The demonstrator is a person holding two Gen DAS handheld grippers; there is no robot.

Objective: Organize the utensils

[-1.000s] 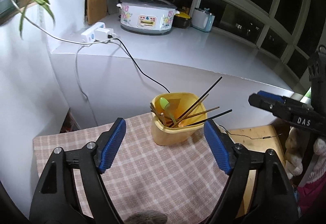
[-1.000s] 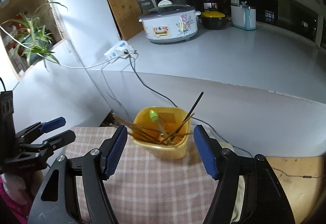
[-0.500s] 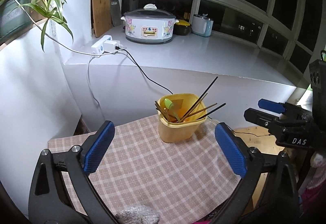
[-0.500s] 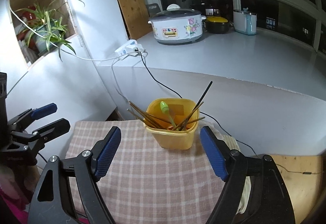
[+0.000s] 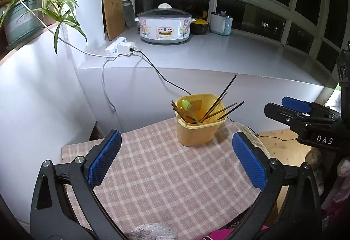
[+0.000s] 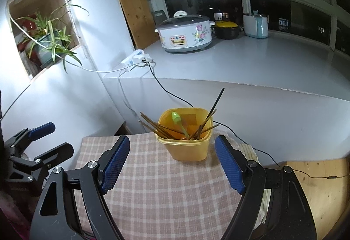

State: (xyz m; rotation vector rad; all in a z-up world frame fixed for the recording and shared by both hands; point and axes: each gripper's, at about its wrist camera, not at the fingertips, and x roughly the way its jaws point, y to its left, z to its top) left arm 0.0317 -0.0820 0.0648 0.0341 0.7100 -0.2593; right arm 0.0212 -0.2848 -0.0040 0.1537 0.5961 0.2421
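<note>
A yellow plastic holder (image 5: 198, 129) stands upright near the far edge of a checked cloth (image 5: 166, 178); it also shows in the right wrist view (image 6: 188, 148). Several brown and dark chopsticks (image 5: 218, 102) and a green spoon (image 5: 187, 105) stand in it, also seen from the right wrist as chopsticks (image 6: 157, 127) and spoon (image 6: 177, 119). My left gripper (image 5: 176, 152) is open and empty, above the cloth and short of the holder. My right gripper (image 6: 172, 153) is open and empty, just short of the holder. Each gripper shows at the edge of the other's view.
A white counter (image 5: 218, 58) behind carries a flowered cooker (image 5: 165, 24), a dark pot, a kettle and a power strip (image 5: 119, 48) whose black cable (image 5: 161, 78) hangs behind the holder. A potted plant (image 5: 24, 14) sits at left. Bare wood (image 6: 317, 176) lies right of the cloth.
Both grippers have drawn back and risen from the holder, which now looks smaller and farther. The holder and utensils have not moved.
</note>
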